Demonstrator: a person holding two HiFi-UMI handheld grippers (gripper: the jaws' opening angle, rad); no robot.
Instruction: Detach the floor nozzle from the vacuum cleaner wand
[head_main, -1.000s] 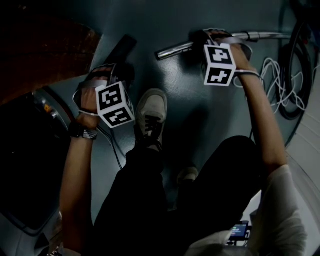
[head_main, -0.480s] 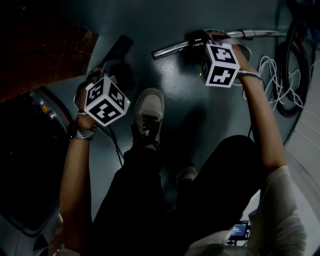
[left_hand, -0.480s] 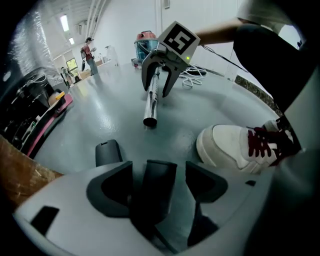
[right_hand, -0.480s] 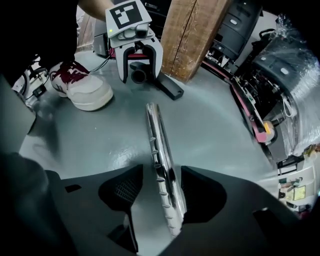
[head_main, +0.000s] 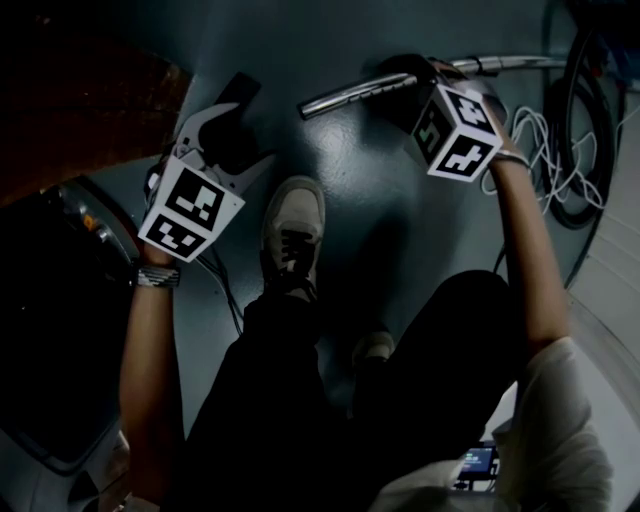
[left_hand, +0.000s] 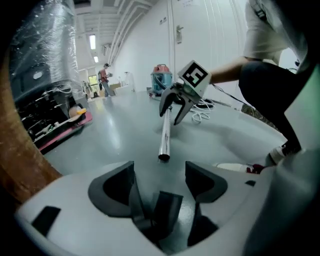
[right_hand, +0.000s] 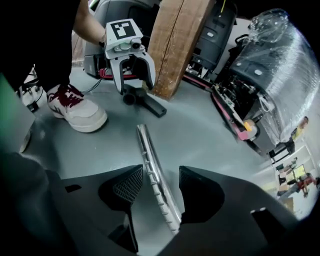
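Nozzle (right_hand: 145, 102) lies on the floor (right_hand: 200, 140), detached, just clear of the wand's (right_hand: 152, 170) end. Left gripper (left_hand: 160, 171) hangs above the nozzle, jaws just opened wide, nothing between them. Right gripper's (right_hand: 156, 182) jaws, also just opened, stand apart astride the wand.

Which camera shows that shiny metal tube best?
The left gripper view: the tube is well lit, its open end bare. The right gripper view shows a stretch between the right tool's just-opened jaws; the head view is dim, part hidden.

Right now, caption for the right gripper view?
Jaws just opened on both: right gripper astride the metal wand, left gripper empty above the detached floor nozzle.
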